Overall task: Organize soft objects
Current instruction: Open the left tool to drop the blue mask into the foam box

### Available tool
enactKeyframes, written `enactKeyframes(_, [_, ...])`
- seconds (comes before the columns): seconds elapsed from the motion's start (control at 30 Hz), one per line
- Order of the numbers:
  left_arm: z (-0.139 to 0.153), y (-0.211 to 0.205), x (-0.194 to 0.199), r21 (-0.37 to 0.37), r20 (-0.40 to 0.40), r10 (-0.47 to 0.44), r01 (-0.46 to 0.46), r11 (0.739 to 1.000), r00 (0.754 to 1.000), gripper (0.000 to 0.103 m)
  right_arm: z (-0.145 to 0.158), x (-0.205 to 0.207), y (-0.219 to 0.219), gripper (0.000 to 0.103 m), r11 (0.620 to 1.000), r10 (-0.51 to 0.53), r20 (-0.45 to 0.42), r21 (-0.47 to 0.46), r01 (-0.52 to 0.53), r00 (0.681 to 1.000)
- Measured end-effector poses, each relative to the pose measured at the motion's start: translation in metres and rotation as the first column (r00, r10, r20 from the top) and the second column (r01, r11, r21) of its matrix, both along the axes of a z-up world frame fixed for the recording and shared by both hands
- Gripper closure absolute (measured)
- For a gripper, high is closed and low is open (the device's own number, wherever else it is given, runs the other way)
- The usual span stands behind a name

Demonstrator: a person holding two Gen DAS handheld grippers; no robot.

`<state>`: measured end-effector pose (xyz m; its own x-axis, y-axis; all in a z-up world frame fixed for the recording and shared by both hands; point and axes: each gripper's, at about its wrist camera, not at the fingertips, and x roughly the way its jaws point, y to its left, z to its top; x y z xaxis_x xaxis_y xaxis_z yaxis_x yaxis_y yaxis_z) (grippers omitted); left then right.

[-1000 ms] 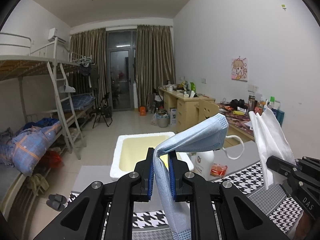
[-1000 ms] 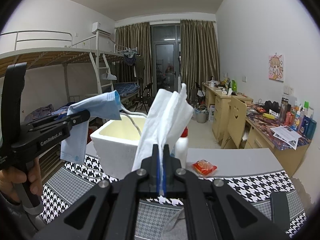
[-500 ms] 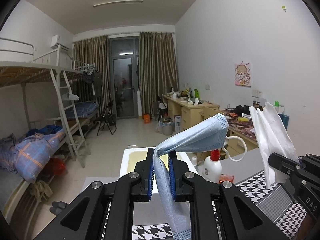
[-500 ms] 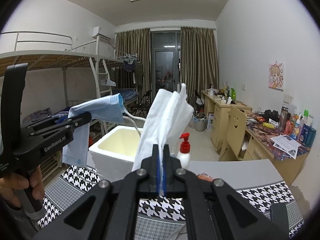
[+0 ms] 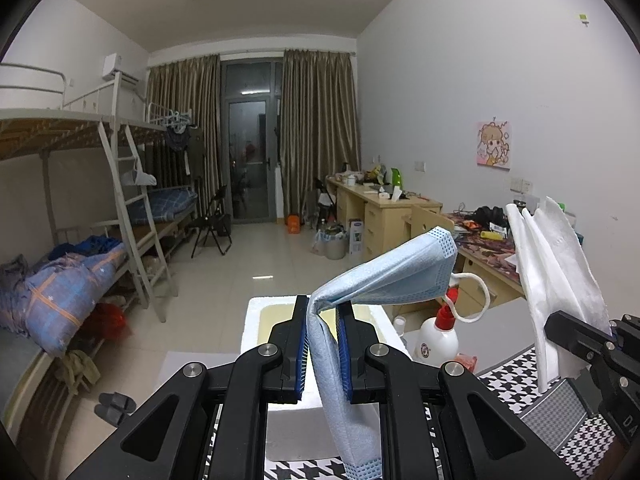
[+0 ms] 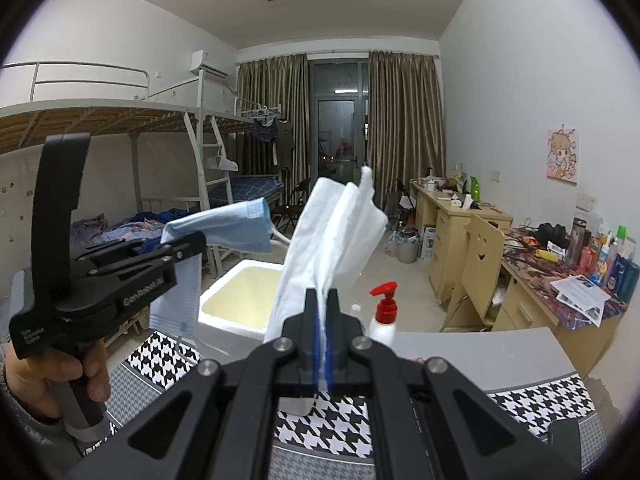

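Over on the left, a bunk bed (image 5: 80, 184) with a white ladder is standing against the wall, a blue plaid quilt (image 5: 60, 284) lying bunched on its lower bunk. A person's hand (image 6: 60, 368) is gripping the handle of the left gripper (image 5: 323, 320), whose jaws are clenching a blue face mask (image 5: 384, 280); the mask is folding over the fingertips, one end arching up to the right with its white ear loop (image 5: 476, 300) dangling, the other end hanging down between the black arms. Just beyond those jaws, a white foam box (image 5: 256, 320) with a pale yellow inside is sitting open on a black-and-white houndstooth mat (image 6: 168, 360). Beside the box, on its right, a white pump bottle (image 6: 382, 320) with a red top is standing upright on the grey table (image 6: 480, 344). Further right, the right gripper (image 6: 322, 320) is pinching a white tissue (image 6: 332, 240) with its jaws pressed fully together, the crumpled sheet sticking up and leaning slightly right, held in the air above the mat and clear of the box. Along the right wall, wooden desks (image 6: 460, 216) are carrying clutter, and a cartoon poster (image 6: 563, 154) is hanging above them. At the far end, brown curtains (image 6: 400, 128) are framing a dark glass door (image 6: 338, 136).
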<state>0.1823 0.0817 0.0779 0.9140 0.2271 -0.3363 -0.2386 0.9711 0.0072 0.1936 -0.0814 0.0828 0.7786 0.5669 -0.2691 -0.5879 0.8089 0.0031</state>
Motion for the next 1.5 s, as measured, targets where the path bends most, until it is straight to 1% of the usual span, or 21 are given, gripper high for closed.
enactKeyframes(0.13, [0.003,0.003,0.003,0.006,-0.001,0.012,-0.012,1.0,1.0,0.089,0.002,0.003,0.005,0.099,1.0,0.009,0.0,-0.002,-0.009,1.0])
enactKeyframes(0.27, [0.008,0.007,0.009,-0.013,-0.002,0.011,-0.011,1.0,1.0,0.089,0.005,0.007,0.008,0.099,1.0,0.01,-0.008,0.001,-0.01,1.0])
enactKeyframes(0.43, [0.011,0.013,0.016,-0.009,0.001,0.034,-0.034,0.999,0.999,0.089,0.009,0.01,0.012,0.099,1.0,0.012,-0.001,0.001,-0.012,1.0])
enactKeyframes(0.57, [0.01,0.02,0.025,-0.016,-0.007,0.039,-0.039,0.999,0.999,0.089,0.009,0.016,0.016,0.099,1.0,0.019,-0.024,0.008,-0.019,1.0])
enactKeyframes(0.7, [0.006,0.024,0.032,-0.011,-0.02,0.045,-0.045,0.999,0.999,0.089,0.007,0.024,0.02,0.099,1.0,0.012,-0.031,0.001,-0.012,0.999])
enactKeyframes(0.83, [0.005,0.025,0.041,-0.001,-0.033,0.061,-0.061,0.998,0.998,0.089,0.006,0.03,0.024,0.099,1.0,0.02,-0.056,0.002,-0.02,0.998])
enactKeyframes(1.07, [-0.005,0.025,0.06,-0.007,-0.07,0.059,-0.06,0.998,0.996,0.089,0.005,0.034,0.03,0.099,1.0,0.019,-0.066,-0.014,-0.02,0.998])
enactKeyframes(1.3, [-0.016,0.038,0.078,-0.015,-0.114,0.061,-0.063,0.998,0.992,0.089,0.004,0.038,0.036,0.099,1.0,0.016,-0.075,-0.023,-0.017,0.997])
enactKeyframes(1.4, [-0.023,0.042,0.084,-0.025,-0.131,0.041,-0.044,0.999,0.991,0.089,0.004,0.04,0.038,0.099,1.0,0.017,-0.092,-0.023,-0.019,0.996])
enactKeyframes(1.5, [-0.031,0.045,0.093,-0.035,-0.164,0.032,-0.039,0.999,0.986,0.089,0.004,0.042,0.04,0.099,0.999,0.01,-0.091,-0.031,-0.013,0.996])
